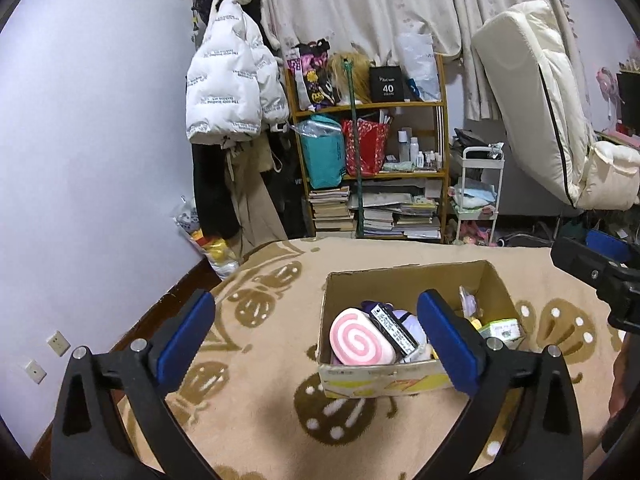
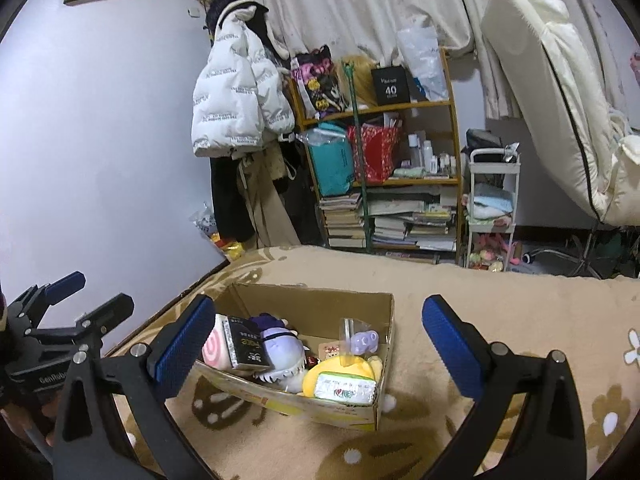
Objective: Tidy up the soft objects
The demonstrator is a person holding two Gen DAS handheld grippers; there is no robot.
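Observation:
An open cardboard box rests on a beige blanket with brown flower shapes. Inside lie a pink swirl-roll plush, a purple-and-white plush with a black tag, a yellow plush under a green-white packet, and a small lilac toy in clear wrap. My left gripper hangs open in front of and above the box, nothing between its blue pads. My right gripper is open too, empty, above the box's near side. Each gripper shows at the other view's edge.
The blanket covers a bed that runs to a lilac wall on the left. Beyond the bed's far edge stand a crowded wooden shelf, hanging coats, a white trolley and a leaning mattress.

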